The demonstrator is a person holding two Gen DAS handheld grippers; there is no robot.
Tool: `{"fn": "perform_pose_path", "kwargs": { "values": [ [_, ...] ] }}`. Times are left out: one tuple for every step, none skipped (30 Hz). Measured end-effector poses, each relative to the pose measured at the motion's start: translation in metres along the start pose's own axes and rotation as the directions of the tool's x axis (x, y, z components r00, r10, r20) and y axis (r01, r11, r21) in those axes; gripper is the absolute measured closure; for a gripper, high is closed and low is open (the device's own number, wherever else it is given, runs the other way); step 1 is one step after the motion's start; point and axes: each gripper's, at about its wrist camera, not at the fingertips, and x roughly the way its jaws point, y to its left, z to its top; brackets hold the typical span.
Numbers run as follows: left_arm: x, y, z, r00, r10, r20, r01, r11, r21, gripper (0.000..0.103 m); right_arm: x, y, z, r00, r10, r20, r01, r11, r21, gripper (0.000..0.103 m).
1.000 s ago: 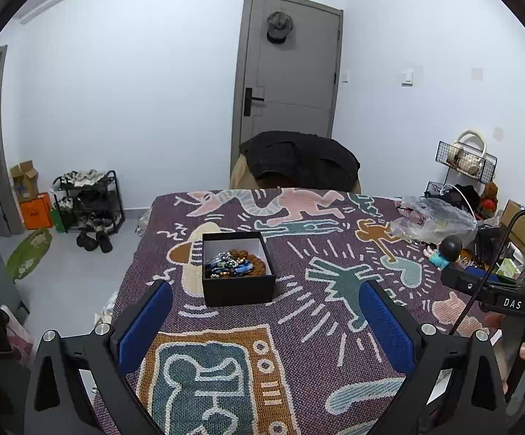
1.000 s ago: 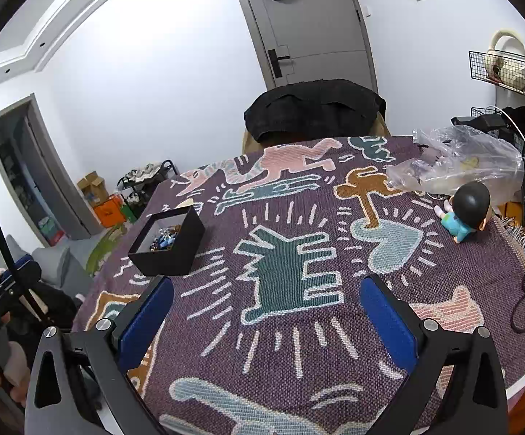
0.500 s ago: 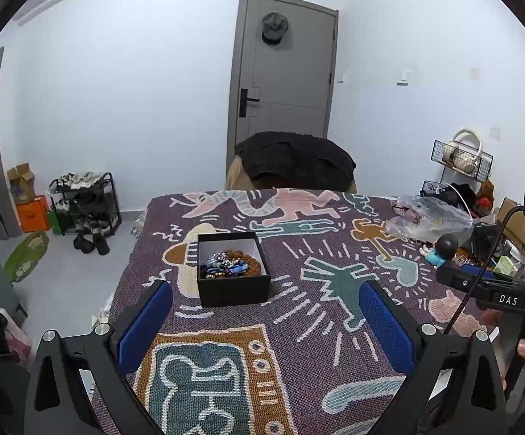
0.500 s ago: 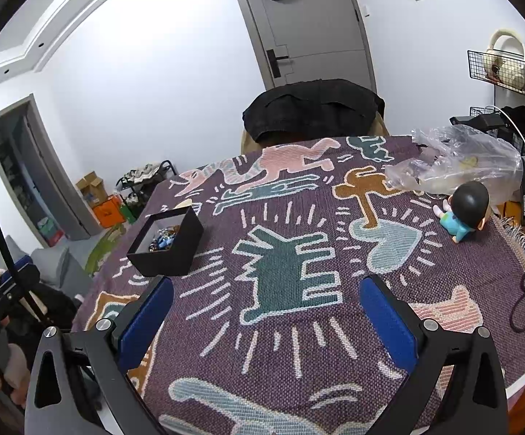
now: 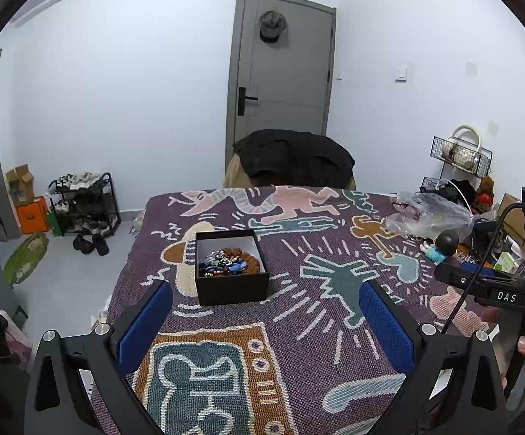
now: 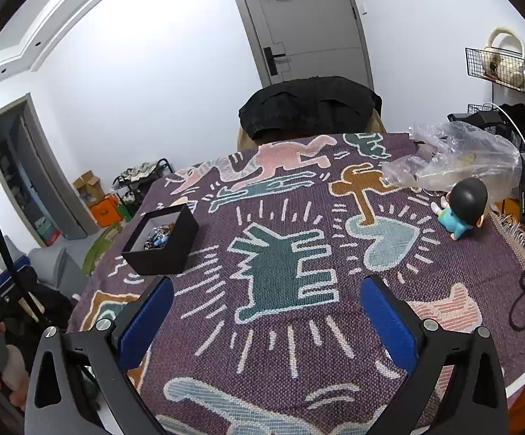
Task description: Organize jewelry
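Observation:
A black open box (image 5: pixel 230 282) sits on the patterned table cloth (image 5: pixel 298 326), with bead jewelry (image 5: pixel 228 262) heaped inside. My left gripper (image 5: pixel 264 326) is open and empty, just short of the box, which lies ahead and slightly left. In the right wrist view the box (image 6: pixel 161 244) stands to the far left of my right gripper (image 6: pixel 266 322), which is open and empty above the cloth (image 6: pixel 284 275). Beads (image 6: pixel 158 236) show inside the box.
A small doll with a black head (image 6: pixel 462 208) and a clear plastic bag (image 6: pixel 454 159) lie at the table's right side. A chair with a black jacket (image 5: pixel 293 159) stands behind the table. A cable (image 6: pixel 523 301) hangs over the right edge.
The left gripper has drawn back slightly and tilted, so the box sits a little farther and more left in its view. The right gripper has barely moved.

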Motion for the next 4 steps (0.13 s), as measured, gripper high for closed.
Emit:
{"fn": "perform_pose_path", "kwargs": {
  "values": [
    [0.0004, 0.0005, -0.0004, 1.0, 0.0, 0.0, 0.0, 1.0, 0.001, 0.0, 0.0007, -0.0001, -0.0004, 1.0, -0.001, -0.002, 0.001, 1.0, 0.001, 0.0],
    [0.0004, 0.0005, -0.0003, 1.0, 0.001, -0.001, -0.001, 1.0, 0.0, 0.0, 0.0015, 0.0003, -0.0004, 1.0, -0.003, -0.003, 0.003, 1.0, 0.001, 0.0],
    [0.0003, 0.0012, -0.0002, 1.0, 0.002, -0.001, -0.002, 1.0, 0.001, 0.0, 0.0022, 0.0011, -0.0004, 1.0, -0.004, -0.004, 0.004, 1.0, -0.001, 0.0],
    [0.0009, 0.002, -0.0006, 1.0, 0.002, -0.001, -0.002, 1.0, 0.001, 0.0, 0.0028, 0.0023, -0.0005, 1.0, -0.005, -0.005, 0.005, 1.0, -0.003, 0.0]
  ]
}}
